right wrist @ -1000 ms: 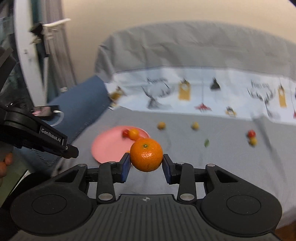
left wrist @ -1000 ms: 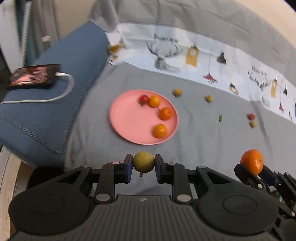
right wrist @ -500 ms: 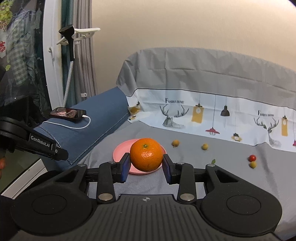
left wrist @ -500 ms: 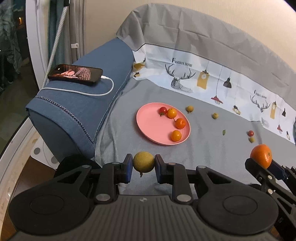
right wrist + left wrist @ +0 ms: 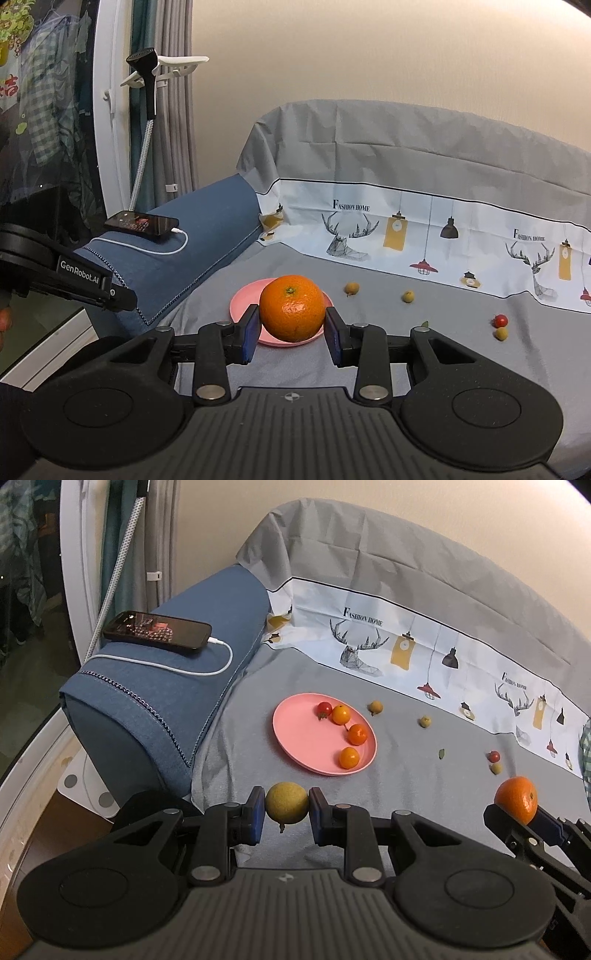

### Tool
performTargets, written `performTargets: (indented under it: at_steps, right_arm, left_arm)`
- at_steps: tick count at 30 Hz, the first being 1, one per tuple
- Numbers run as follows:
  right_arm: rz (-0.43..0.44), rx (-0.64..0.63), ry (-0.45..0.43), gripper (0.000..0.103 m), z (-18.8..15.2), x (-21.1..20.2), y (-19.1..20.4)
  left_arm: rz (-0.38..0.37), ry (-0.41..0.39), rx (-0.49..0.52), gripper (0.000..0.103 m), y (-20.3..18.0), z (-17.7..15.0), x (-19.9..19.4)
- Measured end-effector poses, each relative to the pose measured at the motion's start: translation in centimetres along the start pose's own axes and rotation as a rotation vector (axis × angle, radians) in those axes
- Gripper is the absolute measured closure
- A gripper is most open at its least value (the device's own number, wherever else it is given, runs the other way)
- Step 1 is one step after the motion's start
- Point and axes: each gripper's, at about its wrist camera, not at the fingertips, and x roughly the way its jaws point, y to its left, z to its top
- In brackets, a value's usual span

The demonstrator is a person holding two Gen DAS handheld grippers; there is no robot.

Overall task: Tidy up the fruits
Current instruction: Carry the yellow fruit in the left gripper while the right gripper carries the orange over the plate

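My left gripper (image 5: 287, 809) is shut on a yellow-green round fruit (image 5: 287, 802), held in the air short of the sofa seat. My right gripper (image 5: 291, 326) is shut on a large orange (image 5: 291, 313); it also shows in the left wrist view (image 5: 516, 798) at the right. A pink plate (image 5: 299, 734) lies on the grey sofa cover with a red tomato (image 5: 324, 708) and three small orange fruits such as one (image 5: 349, 757) near its front rim. In the right wrist view the plate (image 5: 240, 306) is partly hidden behind the orange.
Loose small fruits lie on the cover: two yellowish ones (image 5: 376, 707) (image 5: 425, 722), a red tomato (image 5: 494, 756) beside a yellow one (image 5: 496, 768), and a green leaf (image 5: 441, 753). A phone (image 5: 157, 630) on its white cable rests on the blue armrest (image 5: 147, 701).
Both grippers have drawn back and up from the sofa, each keeping its fruit. The plate and loose fruits now look farther away; they have not moved.
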Motion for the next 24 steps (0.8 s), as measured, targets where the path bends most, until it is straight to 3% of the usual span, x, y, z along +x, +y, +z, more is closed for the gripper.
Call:
performTargets:
  at_steps: [24]
  right_arm:
    - [-0.004,-0.005,0.087,0.065,-0.2,2.9,0.0]
  left_arm:
    - [-0.001,0.059,-0.014,0.075,0.6,0.8,3.2]
